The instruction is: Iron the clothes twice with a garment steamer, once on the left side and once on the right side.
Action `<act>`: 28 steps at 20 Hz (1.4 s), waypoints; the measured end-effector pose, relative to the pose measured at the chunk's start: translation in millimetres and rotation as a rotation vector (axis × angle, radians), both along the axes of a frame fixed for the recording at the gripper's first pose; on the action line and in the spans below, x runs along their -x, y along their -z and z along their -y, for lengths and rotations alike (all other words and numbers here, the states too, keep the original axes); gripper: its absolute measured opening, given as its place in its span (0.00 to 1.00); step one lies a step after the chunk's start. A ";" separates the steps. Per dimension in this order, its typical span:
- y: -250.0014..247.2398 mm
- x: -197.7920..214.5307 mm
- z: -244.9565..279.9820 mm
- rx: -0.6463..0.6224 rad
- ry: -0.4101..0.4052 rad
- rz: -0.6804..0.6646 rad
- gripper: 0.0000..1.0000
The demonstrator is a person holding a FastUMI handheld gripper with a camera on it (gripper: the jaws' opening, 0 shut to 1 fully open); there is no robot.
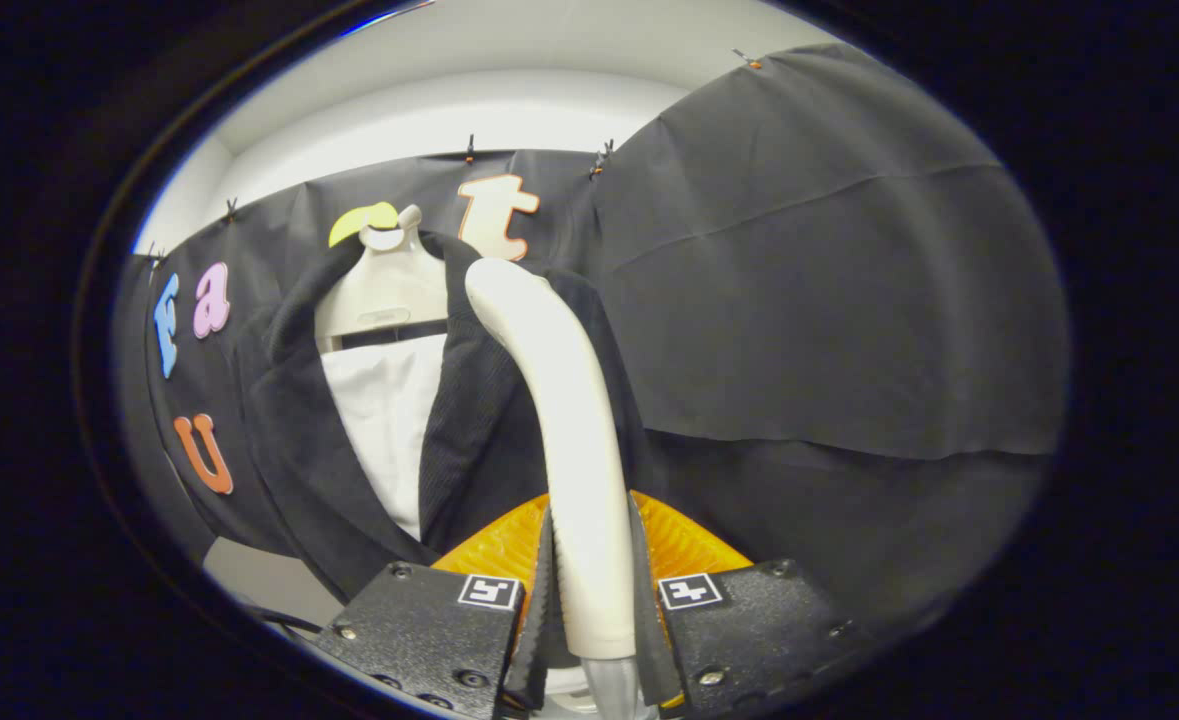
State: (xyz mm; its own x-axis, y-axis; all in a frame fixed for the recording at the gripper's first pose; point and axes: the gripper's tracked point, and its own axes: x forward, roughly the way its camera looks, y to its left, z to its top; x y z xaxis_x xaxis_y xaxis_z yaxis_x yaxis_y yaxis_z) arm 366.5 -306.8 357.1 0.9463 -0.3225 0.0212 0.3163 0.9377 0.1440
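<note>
I've got the jaws pinching the steamer handle (574, 420), standing upright, head up against the jacket's (469, 420) right lapel dead ahead.

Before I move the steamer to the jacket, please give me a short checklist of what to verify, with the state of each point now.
1. Tongs hold the steamer: ok, both fingers press on its handle.
2. Steamer head faces the jacket: ok, it points up toward the right lapel.
3. Head touches the fabric: cannot tell.
4. Jacket hangs on its hanger: ok, front open over a white shirt.
5. Steam coming out: cannot tell.
</note>
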 end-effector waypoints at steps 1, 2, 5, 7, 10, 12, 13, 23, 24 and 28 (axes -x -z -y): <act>2.1 -5.0 -1.8 0.016 0.013 -0.005 0.37; 5.2 -6.8 -1.7 0.029 0.027 -0.008 0.37; 14.6 -7.0 -2.1 0.049 0.051 -0.022 0.37; 20.4 -8.9 -2.0 0.061 0.066 -0.035 0.37; 33.9 -4.1 -3.7 0.061 0.074 -0.058 0.37; 44.9 -2.5 -4.5 0.070 0.084 -0.082 0.37; 51.3 -2.0 -6.4 0.072 0.084 -0.094 0.37; 116.7 1.2 -20.5 0.082 0.100 -0.207 0.37; 122.4 1.0 -23.0 0.082 0.100 -0.217 0.37; 144.4 0.6 -29.3 0.081 0.098 -0.252 0.38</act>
